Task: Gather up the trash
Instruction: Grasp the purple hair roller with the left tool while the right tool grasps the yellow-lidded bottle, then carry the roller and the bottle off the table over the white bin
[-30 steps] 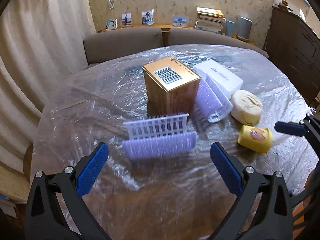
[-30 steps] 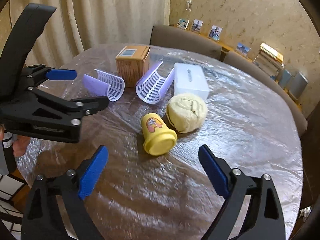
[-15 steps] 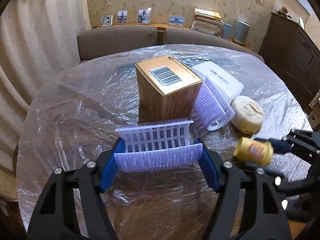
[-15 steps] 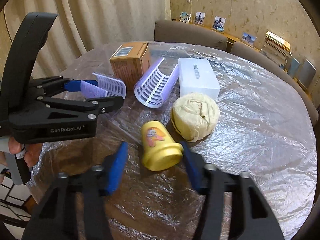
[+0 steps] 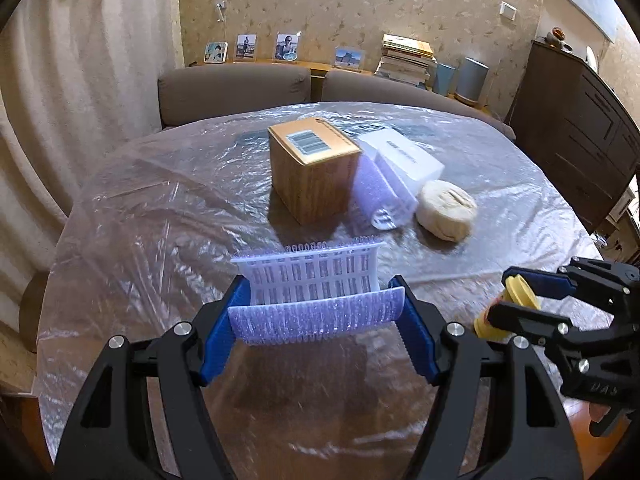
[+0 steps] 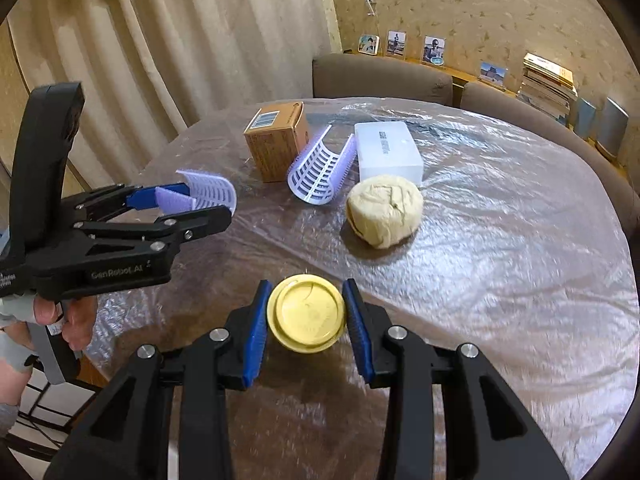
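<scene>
My left gripper point(image 5: 318, 330) is shut on a curved purple plastic rack point(image 5: 316, 292) and holds it lifted above the table; it also shows in the right wrist view point(image 6: 200, 196). My right gripper point(image 6: 306, 322) is shut on a yellow cup point(image 6: 306, 312), its lid facing the camera; in the left wrist view the cup point(image 5: 506, 308) sits in that gripper at the right. On the table remain a second purple rack point(image 6: 322, 172), a brown cardboard box point(image 5: 312, 168), a white box point(image 6: 386, 148) and a cream crumpled ball point(image 6: 384, 210).
The round table point(image 6: 500, 240) is covered with clear plastic film. Brown chair backs point(image 5: 236, 88) stand behind it. A dark cabinet point(image 5: 576, 140) stands at the right, curtains point(image 6: 160, 60) at the left. The person's hand point(image 6: 48, 312) holds the left gripper's handle.
Both grippers closed: the left on the purple rack, the right on the yellow cup. Both things have been lifted off the table and drawn back toward the near edge.
</scene>
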Motion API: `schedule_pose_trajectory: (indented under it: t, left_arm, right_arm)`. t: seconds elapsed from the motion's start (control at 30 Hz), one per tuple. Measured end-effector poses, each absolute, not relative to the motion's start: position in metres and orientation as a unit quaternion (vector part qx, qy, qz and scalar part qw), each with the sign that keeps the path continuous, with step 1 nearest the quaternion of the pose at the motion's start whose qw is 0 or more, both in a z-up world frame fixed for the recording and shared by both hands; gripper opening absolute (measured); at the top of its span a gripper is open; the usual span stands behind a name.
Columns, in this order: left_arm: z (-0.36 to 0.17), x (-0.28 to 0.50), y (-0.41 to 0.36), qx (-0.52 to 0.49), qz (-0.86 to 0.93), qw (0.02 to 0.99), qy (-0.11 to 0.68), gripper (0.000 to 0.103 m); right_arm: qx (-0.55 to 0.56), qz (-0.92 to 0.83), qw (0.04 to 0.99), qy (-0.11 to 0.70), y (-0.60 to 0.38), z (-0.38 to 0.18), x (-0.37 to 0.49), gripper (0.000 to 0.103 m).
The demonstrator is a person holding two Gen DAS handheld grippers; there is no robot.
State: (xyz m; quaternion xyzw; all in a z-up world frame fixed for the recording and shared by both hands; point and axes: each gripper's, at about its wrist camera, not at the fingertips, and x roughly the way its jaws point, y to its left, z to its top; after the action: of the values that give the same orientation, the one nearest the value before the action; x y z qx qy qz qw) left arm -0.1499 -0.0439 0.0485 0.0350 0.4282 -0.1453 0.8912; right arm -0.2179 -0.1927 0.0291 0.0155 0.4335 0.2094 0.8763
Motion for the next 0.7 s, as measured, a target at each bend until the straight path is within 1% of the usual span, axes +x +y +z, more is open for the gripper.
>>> schedule_pose_trajectory:
  t: [0.3,0.7]
  left_arm:
    - [0.059,-0.178,-0.047,0.028,-0.153,0.895,0.419,0.072]
    - [0.059,-0.222,-0.056,0.031,-0.169,0.888,0.427,0.072]
  right_arm:
    - [0.031,0.212,0.878,0.429,-0.200,0.035,-0.240,0.036]
    - [0.033,0.205,0.878,0.432,-0.211,0.041,-0.278,0.036]
